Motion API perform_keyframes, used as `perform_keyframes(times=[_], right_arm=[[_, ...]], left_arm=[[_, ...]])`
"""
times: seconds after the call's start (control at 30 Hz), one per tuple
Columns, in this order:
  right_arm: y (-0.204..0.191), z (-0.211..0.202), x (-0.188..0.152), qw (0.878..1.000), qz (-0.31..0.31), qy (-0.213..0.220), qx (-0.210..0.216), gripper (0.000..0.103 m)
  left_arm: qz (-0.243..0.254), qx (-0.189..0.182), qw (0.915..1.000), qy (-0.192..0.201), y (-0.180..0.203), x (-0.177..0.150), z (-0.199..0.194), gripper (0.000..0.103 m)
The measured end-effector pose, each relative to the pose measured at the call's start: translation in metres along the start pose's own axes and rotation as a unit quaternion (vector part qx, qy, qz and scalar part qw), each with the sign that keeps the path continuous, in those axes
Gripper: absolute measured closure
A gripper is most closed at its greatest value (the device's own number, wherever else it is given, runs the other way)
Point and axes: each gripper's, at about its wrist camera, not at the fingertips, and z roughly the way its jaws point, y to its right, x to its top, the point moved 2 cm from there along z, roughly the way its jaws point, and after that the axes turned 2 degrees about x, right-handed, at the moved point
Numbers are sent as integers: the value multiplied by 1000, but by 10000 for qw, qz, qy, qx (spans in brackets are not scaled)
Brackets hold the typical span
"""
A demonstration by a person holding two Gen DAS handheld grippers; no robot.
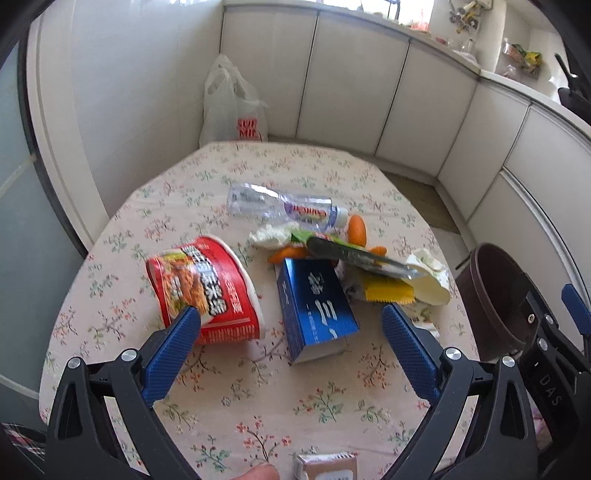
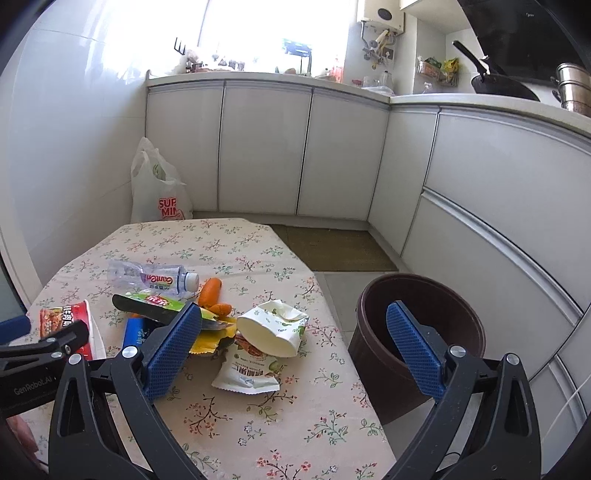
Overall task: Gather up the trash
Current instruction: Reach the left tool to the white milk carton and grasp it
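Table edge (image 2: 332, 295) beside brown bin (image 2: 373, 354)

A home kitchen. White base cabinets (image 2: 266, 147) run along the far wall and turn down the right side under a pale worktop (image 2: 461, 99) carrying a black wok (image 2: 498, 86) and a steel pot (image 2: 574, 90). A water heater (image 2: 382, 14) hangs on the far wall by the bright window. Nearer stands a table (image 2: 258, 424) with a floral cloth, a supermarket bag (image 2: 159, 192) on the floor beyond it.
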Motion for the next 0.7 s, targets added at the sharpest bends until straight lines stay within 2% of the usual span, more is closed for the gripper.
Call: perform_keyframes(times=[0.1,0.2,0.27,0.4,0.53,0.7], right_arm=[[8,9,-2,9989,84,-435,140,7],[22,13,-1,9973,322,-643,148,7],[32,13,0,9965,473,-680,131,7],[50,10,3,9933,823,-763,265,7],[52,8,5,9925,870,-772,382,7],[60,4,9,9925,928,-703,367,7]], left_arm=[[-48,-137,9955,-936,2,-14,15,7],[-228,-215,9843,-1737,0,-36,27,7],[-204,-206,9765,-2135,3,-49,32,8],[-43,-130,9638,-2662,13,-75,37,8],[162,-127,9484,-3165,31,-99,44,8],[473,197,9369,-3459,46,-125,57,8]])
